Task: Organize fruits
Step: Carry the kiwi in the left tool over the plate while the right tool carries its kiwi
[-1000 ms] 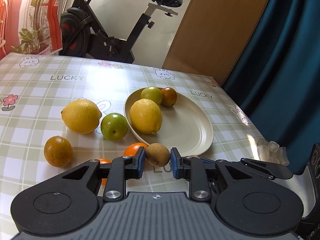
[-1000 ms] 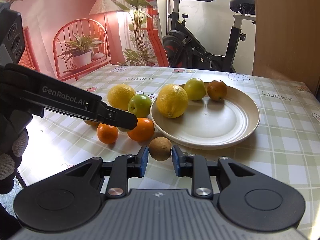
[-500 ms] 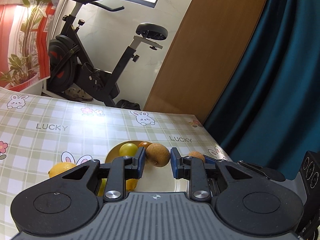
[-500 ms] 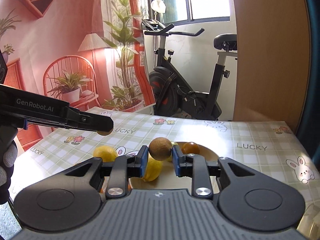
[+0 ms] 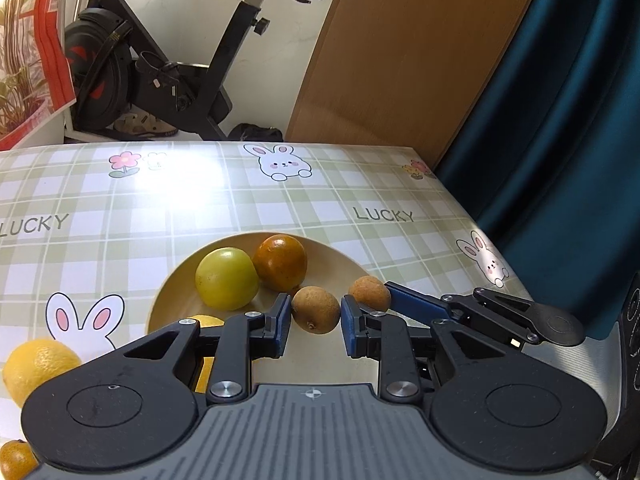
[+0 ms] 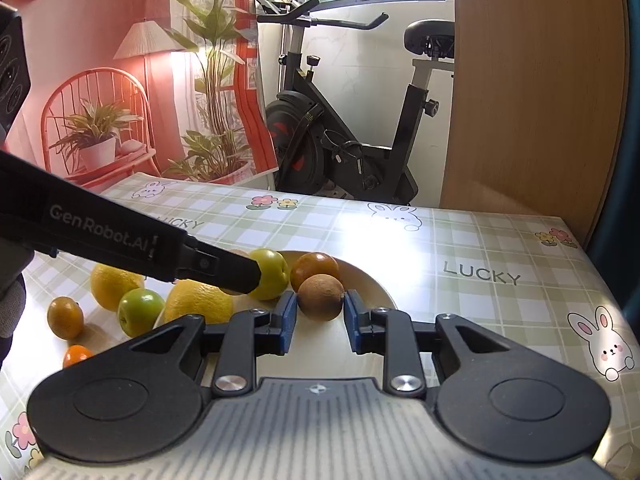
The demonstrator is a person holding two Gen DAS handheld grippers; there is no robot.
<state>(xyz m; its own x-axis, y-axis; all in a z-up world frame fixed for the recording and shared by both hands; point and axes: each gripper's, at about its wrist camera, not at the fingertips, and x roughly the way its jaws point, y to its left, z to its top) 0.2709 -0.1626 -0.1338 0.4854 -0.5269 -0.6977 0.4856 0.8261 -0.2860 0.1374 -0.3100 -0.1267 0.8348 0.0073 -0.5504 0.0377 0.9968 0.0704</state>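
Note:
My left gripper [image 5: 315, 316] is shut on a brown kiwi [image 5: 316, 312] held over the cream plate [image 5: 176, 292]. My right gripper [image 6: 320, 314] is shut on a second kiwi [image 6: 321, 297] over the same plate [image 6: 374, 286]. In the left wrist view the right gripper [image 5: 386, 300] comes in from the right with its kiwi [image 5: 368, 298]. On the plate lie a green fruit [image 5: 226, 279], a dark orange fruit [image 5: 280, 262] and a lemon [image 6: 198, 302]. The left gripper [image 6: 240, 276] crosses in front of the green fruit [image 6: 274, 274].
On the checked tablecloth left of the plate lie a lemon [image 6: 114, 284], a green apple [image 6: 140, 312], a small orange [image 6: 65, 317] and a mandarin [image 6: 76, 354]. An exercise bike [image 6: 340, 144] stands beyond the table's far edge. A blue curtain [image 5: 560, 120] hangs at the right.
Both grippers have lifted their kiwis off the tablecloth in front of the plate and carried them forward over the plate. The loose fruit has not moved.

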